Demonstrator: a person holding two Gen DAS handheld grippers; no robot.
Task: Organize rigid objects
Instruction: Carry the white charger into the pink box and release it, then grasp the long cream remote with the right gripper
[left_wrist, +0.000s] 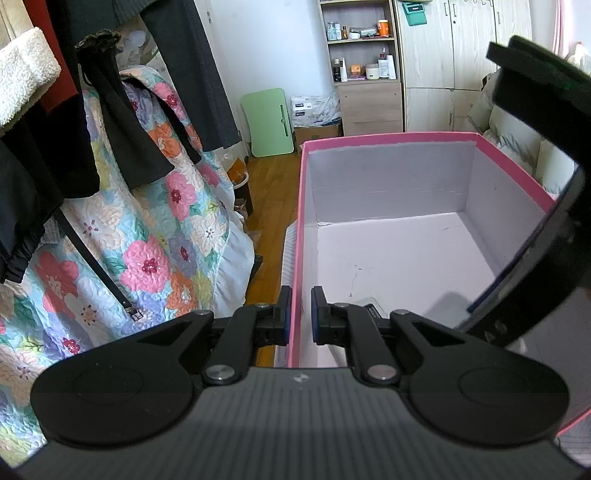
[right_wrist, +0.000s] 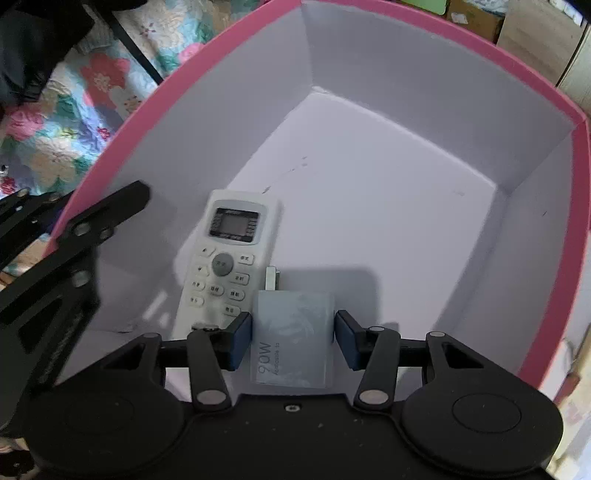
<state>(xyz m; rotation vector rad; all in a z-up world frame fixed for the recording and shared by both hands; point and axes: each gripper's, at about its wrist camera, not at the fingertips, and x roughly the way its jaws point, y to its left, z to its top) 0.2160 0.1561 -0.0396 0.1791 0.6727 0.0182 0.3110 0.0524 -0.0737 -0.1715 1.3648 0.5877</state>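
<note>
A pink box with a white inside (left_wrist: 388, 236) fills the right half of the left wrist view. My left gripper (left_wrist: 299, 314) is shut on the box's left wall (left_wrist: 295, 280), one finger outside and one inside. In the right wrist view the box (right_wrist: 388, 177) is seen from above. On its floor lie a white remote control (right_wrist: 225, 258) and, right of it, a pale blue 90W charger (right_wrist: 291, 339) with plug prongs. My right gripper (right_wrist: 293, 339) is open inside the box, its pads on either side of the charger with a small gap at each side.
A floral quilt (left_wrist: 155, 240) with dark clothes and a belt hangs to the left. Beyond are a wood floor, a green board (left_wrist: 267, 122), a shelf unit (left_wrist: 364, 66) and wardrobes. The right gripper's body (left_wrist: 535, 206) looms over the box's right side.
</note>
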